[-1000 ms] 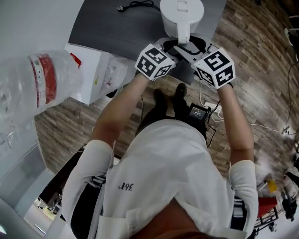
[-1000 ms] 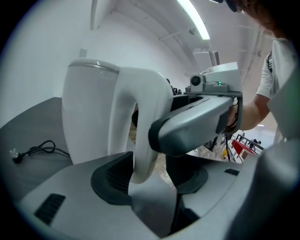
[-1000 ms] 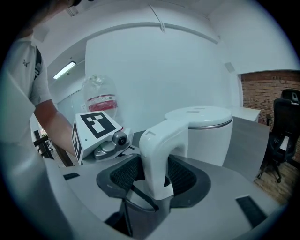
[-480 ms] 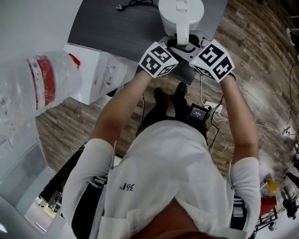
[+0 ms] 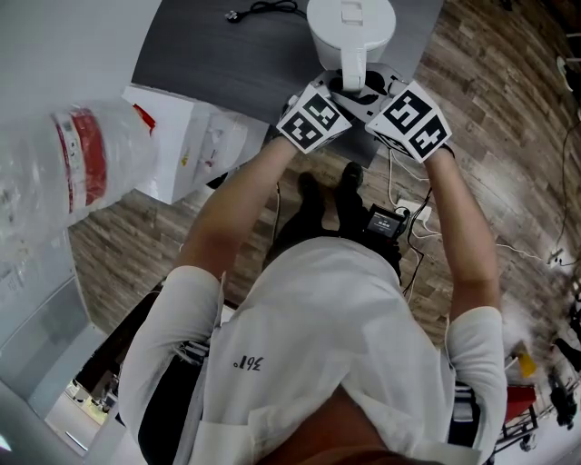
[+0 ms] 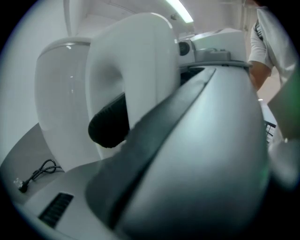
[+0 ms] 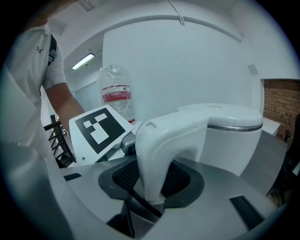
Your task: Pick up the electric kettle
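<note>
The kettle (image 5: 352, 23) stands upright on the dark table (image 5: 218, 64), its handle (image 5: 354, 65) turned toward us. Both grippers meet at that handle. The left gripper (image 5: 338, 91) comes in from the kettle's left, the right gripper (image 5: 374, 91) from its right.

A second ago the two marker cubes sat farther from the kettle and well apart. Now the left cube (image 5: 313, 121) and the right cube (image 5: 413, 120) have drawn in close to the kettle, almost side by side just below the handle, and both have rolled a little. The kettle itself has not shifted on the table.

Both sets of jaws have just been closing from their widest. In the right gripper view the handle drops straight down between the two black pads (image 7: 125, 174), which stand close on either side of it. We see no firm clamp there. In the left gripper view the handle arches between the tilted jaws, and one black pad (image 6: 108, 123) reaches into the loop right beside it. Here too the jaws are narrowed around the handle rather than clearly pressing on it.

Left of the kettle, a black cable (image 6: 40, 171) lies on the table. Beyond the left cube, away from the kettle, a clear bottle (image 7: 116, 93) with a red label shows.
</note>
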